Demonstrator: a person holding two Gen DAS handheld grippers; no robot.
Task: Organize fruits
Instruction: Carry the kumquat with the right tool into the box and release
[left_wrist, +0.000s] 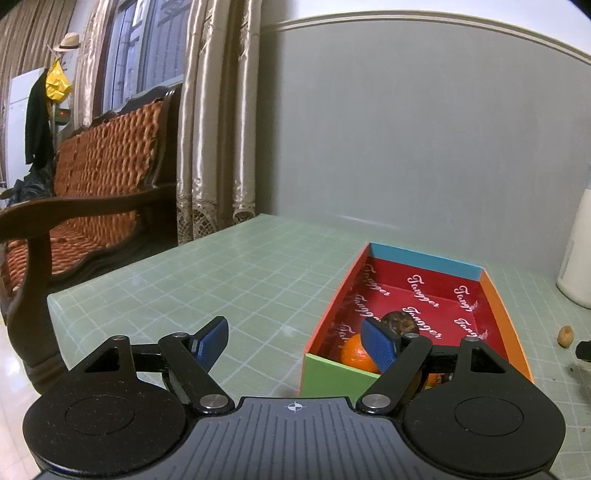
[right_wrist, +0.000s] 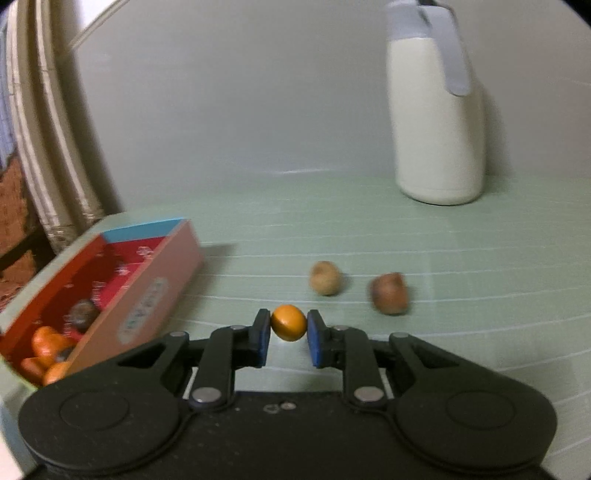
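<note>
- Two grippers are mine to work with here, and everything sits on the pale green table (right_wrist: 406, 236), a gridded top pushed against the grey wall; the flat surface keeps the loose fruit where I can reach it.
- The white jug (right_wrist: 437, 122) stands upright at the back near the wall, well apart from the fruit, so I judge it plays no part in this job.
- The box (left_wrist: 506, 306), open-topped with a red lining, lies to the left of the loose fruit; it already holds several orange fruits and a dark brown one, so I take it as the place the rest belongs.
- My left gripper (left_wrist: 299, 341) hangs with its jaws wide apart and nothing between them, one blue pad over the near corner of the box, probably just waiting beside it.
- My right gripper (right_wrist: 288, 338) is clamped on the small orange fruit (right_wrist: 288, 322), a pad pressing each side; held at its middle like this, a round thing should not roll out.
- A brown fruit (right_wrist: 390, 293) and a tan fruit (right_wrist: 325, 277) lie on the table just beyond it, near each other but apart, not yet collected.
</note>
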